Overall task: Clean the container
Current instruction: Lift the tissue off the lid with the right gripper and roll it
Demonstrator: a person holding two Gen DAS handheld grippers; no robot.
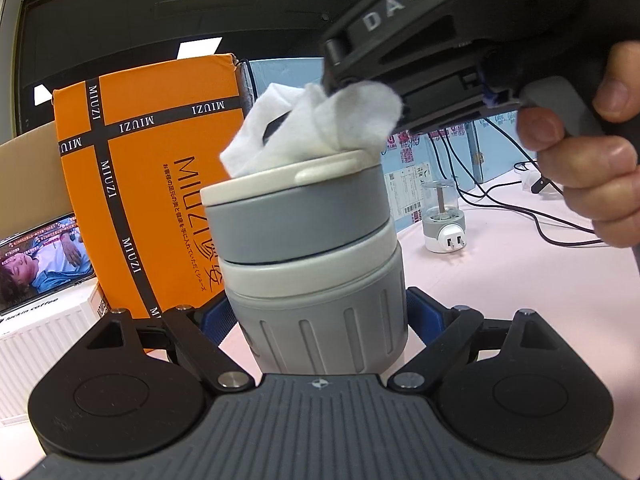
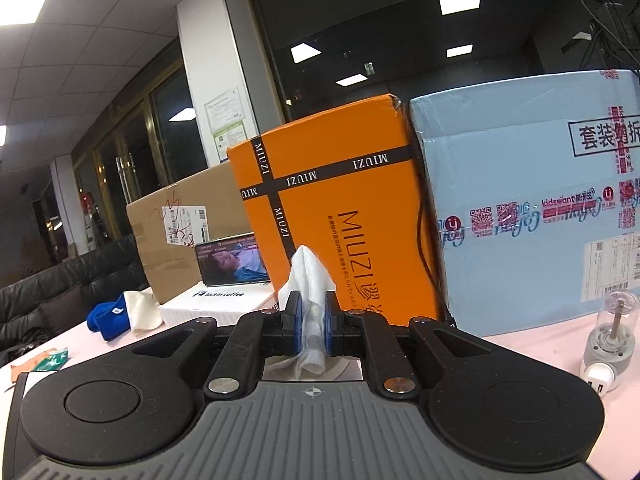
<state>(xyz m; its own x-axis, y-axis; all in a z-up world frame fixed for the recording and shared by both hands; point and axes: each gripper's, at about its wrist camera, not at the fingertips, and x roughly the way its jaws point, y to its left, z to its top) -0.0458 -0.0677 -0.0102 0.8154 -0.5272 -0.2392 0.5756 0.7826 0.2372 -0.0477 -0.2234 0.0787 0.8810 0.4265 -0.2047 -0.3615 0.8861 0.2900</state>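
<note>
Office: grid ceiling (image 2: 120, 20), shipping cartons (image 2: 532, 208), sofa (image 2: 60, 284)

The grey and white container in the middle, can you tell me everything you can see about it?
The container is a round tub that stands upright and looks like plastic. Its light grey base has ribbed sides, then comes a white band, a darker grey band and a white lid with a small tab. The left gripper is shut on its base from both sides, blue pads against the ribs. A crumpled white wipe, pinched in the right gripper, rests on the lid. An orange box stands behind it.
</note>
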